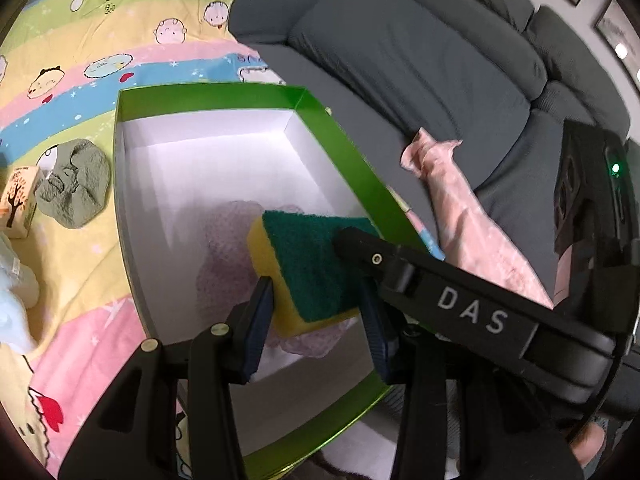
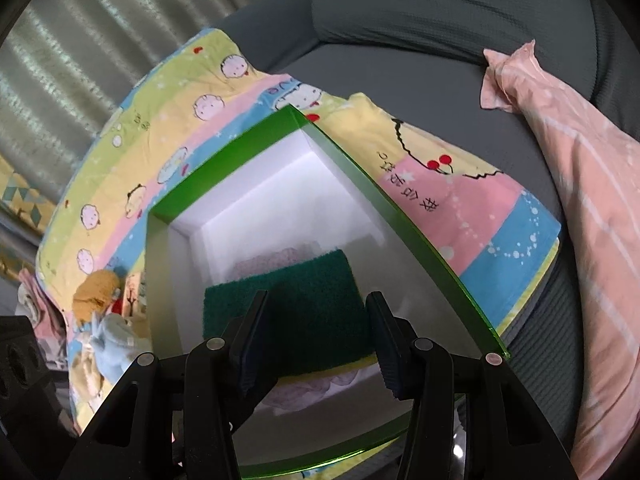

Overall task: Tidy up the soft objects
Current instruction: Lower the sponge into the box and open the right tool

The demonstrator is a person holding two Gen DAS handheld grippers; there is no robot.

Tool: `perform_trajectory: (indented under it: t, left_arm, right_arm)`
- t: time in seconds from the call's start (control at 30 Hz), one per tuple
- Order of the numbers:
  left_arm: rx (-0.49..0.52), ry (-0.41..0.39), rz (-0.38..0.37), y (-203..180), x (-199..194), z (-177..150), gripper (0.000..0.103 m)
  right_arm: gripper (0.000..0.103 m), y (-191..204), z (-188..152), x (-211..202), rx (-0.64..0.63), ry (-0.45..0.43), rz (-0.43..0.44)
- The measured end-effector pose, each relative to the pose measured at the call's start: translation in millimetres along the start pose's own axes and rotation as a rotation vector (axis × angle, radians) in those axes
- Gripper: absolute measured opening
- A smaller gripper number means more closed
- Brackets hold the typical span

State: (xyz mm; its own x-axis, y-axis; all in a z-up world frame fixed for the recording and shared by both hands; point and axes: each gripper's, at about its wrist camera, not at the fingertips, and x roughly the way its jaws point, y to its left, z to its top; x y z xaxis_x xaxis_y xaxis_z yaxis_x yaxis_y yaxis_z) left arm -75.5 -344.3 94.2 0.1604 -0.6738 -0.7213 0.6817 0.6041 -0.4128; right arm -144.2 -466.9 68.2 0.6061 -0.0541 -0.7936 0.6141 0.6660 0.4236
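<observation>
Left wrist view: left tool (image 1: 316, 312) clenched on scouring sponge (image 1: 308, 264), green side up, long axis running away from camera, above pink cloth (image 1: 224, 264) inside green box (image 1: 208, 94). Right tool (image 2: 316, 340) straddles sponge (image 2: 280, 312), jaws apart, not pressing it.

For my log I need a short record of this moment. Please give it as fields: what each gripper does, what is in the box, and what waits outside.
left gripper: fingers on both sides of the yellow sponge with green scouring top, over the box
right gripper: open around the same sponge; its finger also shows in the left view
green-walled box with white inside: holds a pale pink knitted cloth under the sponge
outside, on the cartoon-print blanket: crumpled grey-green cloth, small printed carton
on the grey sofa: pink striped fabric
</observation>
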Motion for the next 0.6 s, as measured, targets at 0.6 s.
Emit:
perform_trajectory:
  t: [0.6]
  left_arm:
    - [0.023,0.079,0.006,-11.1,8.1,0.9,0.082]
  right_arm:
    - [0.079,-22.5,4.4,-13.2,0.079,-0.063,-0.030]
